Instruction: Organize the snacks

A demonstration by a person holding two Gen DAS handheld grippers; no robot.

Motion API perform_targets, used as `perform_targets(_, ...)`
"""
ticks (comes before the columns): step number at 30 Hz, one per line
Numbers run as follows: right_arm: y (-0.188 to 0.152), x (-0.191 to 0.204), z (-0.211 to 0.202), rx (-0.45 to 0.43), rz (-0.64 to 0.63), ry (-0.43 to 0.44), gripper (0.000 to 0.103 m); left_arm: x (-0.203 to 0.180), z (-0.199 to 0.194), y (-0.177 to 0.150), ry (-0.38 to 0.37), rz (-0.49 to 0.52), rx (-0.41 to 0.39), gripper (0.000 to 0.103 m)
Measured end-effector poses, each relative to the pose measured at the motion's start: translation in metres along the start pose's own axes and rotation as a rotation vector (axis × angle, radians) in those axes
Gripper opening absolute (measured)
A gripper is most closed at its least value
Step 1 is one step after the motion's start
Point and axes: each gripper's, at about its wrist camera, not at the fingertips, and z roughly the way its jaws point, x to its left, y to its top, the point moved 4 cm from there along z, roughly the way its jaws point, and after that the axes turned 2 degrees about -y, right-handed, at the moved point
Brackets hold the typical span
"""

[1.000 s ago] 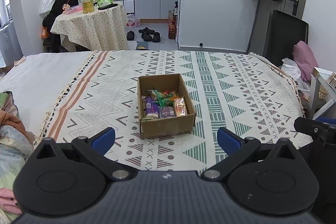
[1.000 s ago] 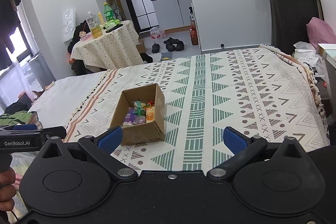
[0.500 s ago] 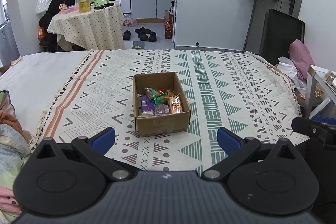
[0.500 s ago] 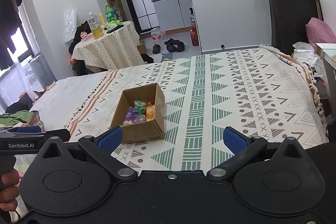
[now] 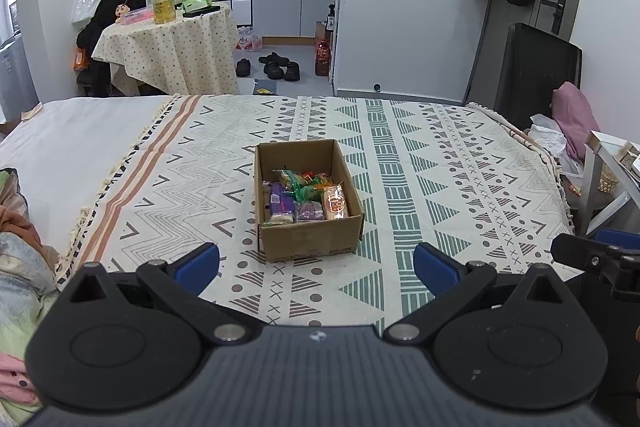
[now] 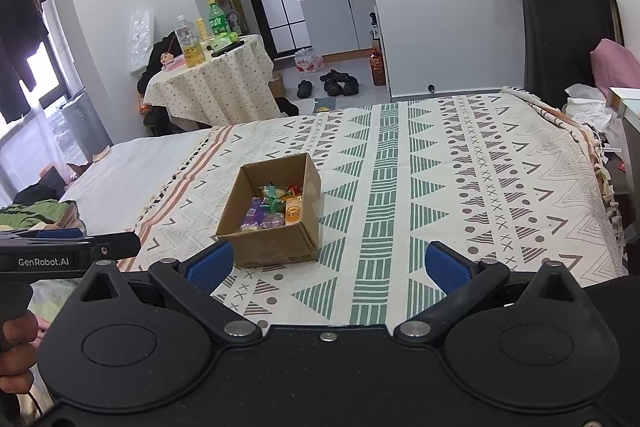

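An open cardboard box (image 5: 312, 239) sits on the patterned bedspread (image 5: 440, 187). It holds several wrapped snacks (image 5: 304, 197): purple, green and orange packets. It also shows in the right wrist view (image 6: 276, 247) with the snacks (image 6: 274, 213) inside. My left gripper (image 5: 316, 263) is open and empty, held back from the box's near side. My right gripper (image 6: 326, 263) is open and empty, near the box's right front corner. Neither touches the box.
The bed's right edge (image 5: 560, 187) borders a white shelf (image 5: 600, 187) and a pink cushion (image 5: 576, 119). Clothes (image 5: 16, 247) lie at the left of the bed. A covered round table (image 5: 168, 47) with bottles stands beyond the bed. Shoes (image 5: 276, 67) lie on the floor.
Both grippers have drawn back slightly from the box and the views have shifted a little. The box and snacks have not moved. Both grippers stay open.
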Motion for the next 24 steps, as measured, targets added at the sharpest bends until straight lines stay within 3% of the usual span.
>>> perform_targets(24,0.0002,-0.0035,0.0016,0.003,-0.005,-0.024,0.103,-0.0052,-0.0011,-0.0014,-0.02,0.008,0.001,0.103)
